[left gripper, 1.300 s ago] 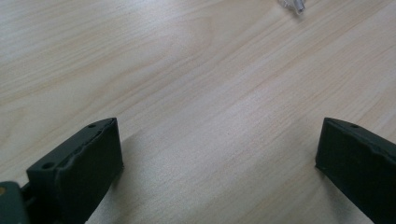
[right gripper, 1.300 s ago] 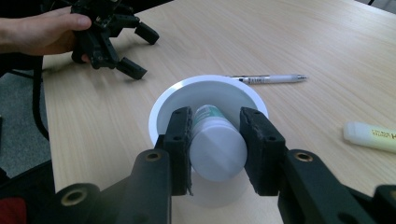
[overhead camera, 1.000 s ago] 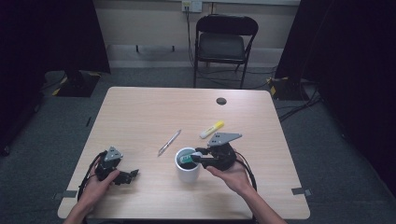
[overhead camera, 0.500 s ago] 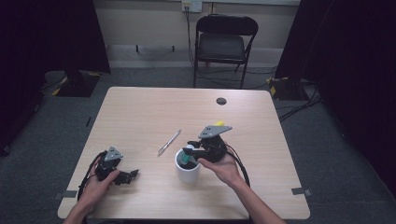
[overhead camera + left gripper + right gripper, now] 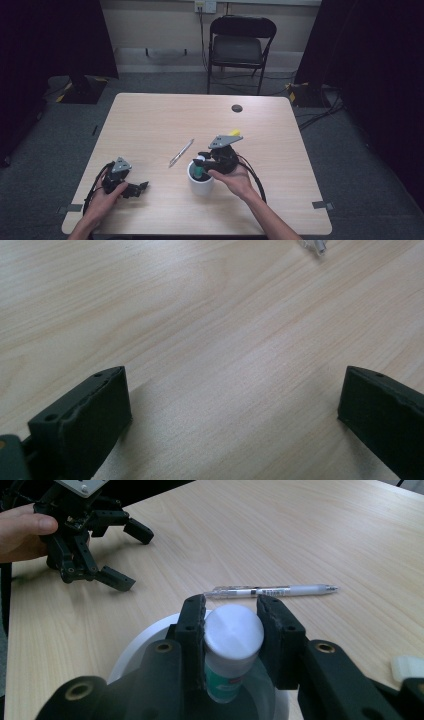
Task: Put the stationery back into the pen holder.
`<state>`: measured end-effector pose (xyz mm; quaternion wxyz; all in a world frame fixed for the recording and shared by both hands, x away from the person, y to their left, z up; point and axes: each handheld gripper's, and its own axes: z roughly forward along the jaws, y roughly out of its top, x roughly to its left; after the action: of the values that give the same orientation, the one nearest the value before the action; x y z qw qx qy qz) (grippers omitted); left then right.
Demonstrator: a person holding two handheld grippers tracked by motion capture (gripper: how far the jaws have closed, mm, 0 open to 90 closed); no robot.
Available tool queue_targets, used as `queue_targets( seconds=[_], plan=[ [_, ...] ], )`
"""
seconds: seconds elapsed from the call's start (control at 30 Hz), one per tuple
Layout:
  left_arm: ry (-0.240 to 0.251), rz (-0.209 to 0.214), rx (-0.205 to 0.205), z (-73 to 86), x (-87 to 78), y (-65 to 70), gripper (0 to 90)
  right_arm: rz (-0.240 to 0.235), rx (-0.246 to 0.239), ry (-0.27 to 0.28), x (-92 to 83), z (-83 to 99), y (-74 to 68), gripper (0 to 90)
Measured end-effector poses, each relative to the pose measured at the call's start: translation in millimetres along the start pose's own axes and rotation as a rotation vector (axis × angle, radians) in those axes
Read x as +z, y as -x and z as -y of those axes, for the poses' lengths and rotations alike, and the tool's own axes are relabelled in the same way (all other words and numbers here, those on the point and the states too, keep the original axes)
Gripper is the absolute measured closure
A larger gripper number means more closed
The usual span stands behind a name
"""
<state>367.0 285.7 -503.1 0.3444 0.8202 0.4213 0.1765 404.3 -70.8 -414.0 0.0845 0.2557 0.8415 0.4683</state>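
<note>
A white cup (image 5: 200, 186) stands near the table's front middle. My right gripper (image 5: 201, 162) hangs over it, shut on a green-labelled stick with a white cap (image 5: 199, 169) whose lower end reaches into the cup. In the right gripper view the two jaws press on both sides of the white cap (image 5: 233, 630) above the cup's rim (image 5: 135, 645). My left gripper (image 5: 137, 189) rests on the table at the front left, held by a hand. Its jaws stand wide apart with bare wood between them (image 5: 235, 405).
A clear pen (image 5: 181, 152) lies just beyond the cup, also seen as the pen (image 5: 272, 591). A yellow marker (image 5: 234, 133) lies behind the right gripper. A black folding chair (image 5: 237, 47) stands past the table's far edge. A dark round spot (image 5: 236, 108) marks the tabletop.
The right hand has shifted a little to the left and tipped its gripper up over the cup, the stick still in its jaws. The left gripper has kept still.
</note>
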Motion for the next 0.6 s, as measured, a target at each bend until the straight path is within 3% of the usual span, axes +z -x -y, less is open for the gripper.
queue_targets(
  seconds=[0.13,0.27,0.4,0.6],
  plan=[
    [0.000,0.000,0.000,0.0,0.0,0.0,0.0,-0.002,-0.011,-0.007,2.4,0.6,-1.9,64.3],
    [0.000,0.000,-0.001,0.0,0.0,0.0,0.0,-0.007,-0.006,0.017,-1.0,-1.4,-0.3,57.4],
    [0.000,0.000,0.000,0.0,0.0,0.0,0.0,-0.017,0.012,0.017,-4.0,-0.9,3.0,53.9],
    [0.000,0.000,0.000,0.0,0.0,0.0,0.0,-0.011,0.046,0.068,-16.5,-2.3,11.9,52.6]
  ],
)
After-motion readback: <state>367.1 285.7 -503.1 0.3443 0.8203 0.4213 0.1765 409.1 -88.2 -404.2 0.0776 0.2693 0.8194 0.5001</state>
